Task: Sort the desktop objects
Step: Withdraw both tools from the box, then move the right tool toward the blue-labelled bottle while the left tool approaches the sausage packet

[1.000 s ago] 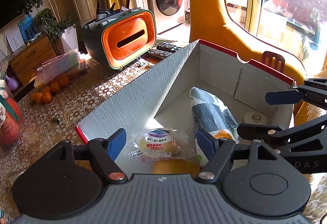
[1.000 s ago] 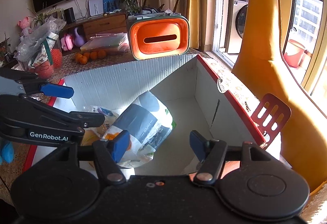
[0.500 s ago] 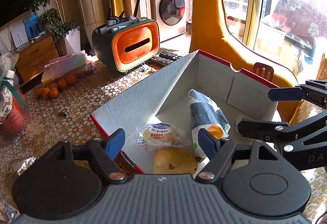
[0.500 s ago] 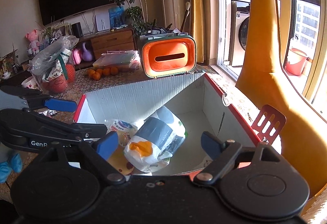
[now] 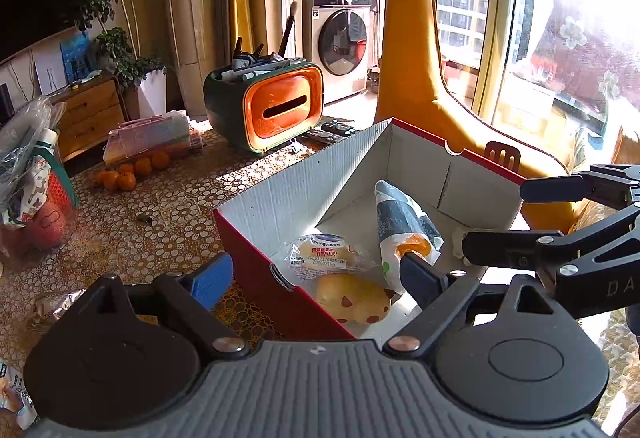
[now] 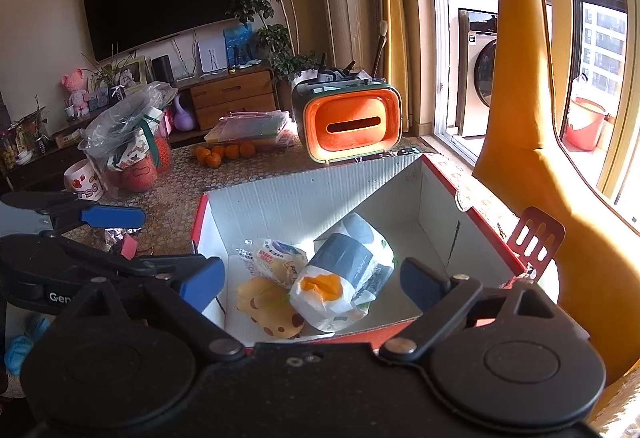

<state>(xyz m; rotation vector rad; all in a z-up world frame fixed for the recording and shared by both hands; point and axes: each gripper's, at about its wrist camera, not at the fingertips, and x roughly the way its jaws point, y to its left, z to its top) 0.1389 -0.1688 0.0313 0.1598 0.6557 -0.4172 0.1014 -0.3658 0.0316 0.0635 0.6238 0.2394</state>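
The left gripper (image 5: 316,280) hung over the near corner of a cardboard box (image 5: 320,174). Its jaws were opening, already spread wide, and nothing was pinched between them. Its left blue pad stood outside the red wall of the box, above the patterned tablecloth (image 5: 168,198), and its right pad stood above the inside of the box.

The right gripper (image 6: 312,284) was also above the near edge of the box. Its jaws were opening too, spread wide, and they held nothing. In the left wrist view its fingers (image 5: 552,186) reached in from the right side, over the right wall of the box.

Three packed items lay on the floor of the box. Seen from the right gripper, a white and grey paper roll pack (image 6: 344,278) lay just ahead, between the two pads and below them. A yellow bun with brown spots (image 6: 268,304) lay touching it, closer to the left pad. A wrapped bread in clear plastic (image 6: 280,262) lay just beyond the bun.

Well ahead of both grippers, past the far wall of the box, an orange and green organizer (image 5: 272,110) stood upright with pens in its top. To the left of it some small oranges (image 5: 128,172) lay on the cloth.
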